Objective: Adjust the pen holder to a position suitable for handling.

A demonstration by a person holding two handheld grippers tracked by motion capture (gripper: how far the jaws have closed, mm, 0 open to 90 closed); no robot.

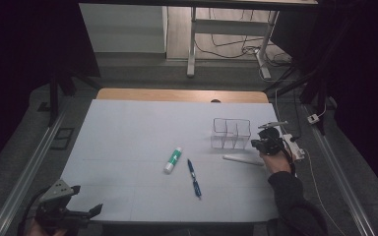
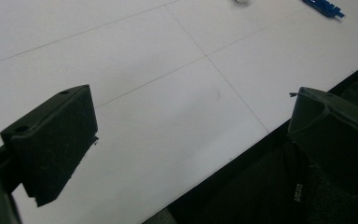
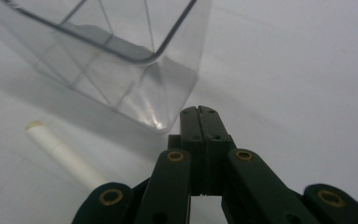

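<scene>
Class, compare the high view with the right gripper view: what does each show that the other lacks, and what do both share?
High view alone: the glue stick, the blue pen and the left tool, jaws apart. Right gripper view alone: the right tool up close, jaws pressed together with nothing between them. Shared: the clear organizer, the white stick and the white table.

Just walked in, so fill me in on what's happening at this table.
A person works with two tools. The right hand-held gripper, jaws shut on nothing, sits beside the clear organizer, with a white stick lying next to it. The left hand-held gripper waits open at the table's near edge. A glue stick and blue pen lie mid-table.
</scene>
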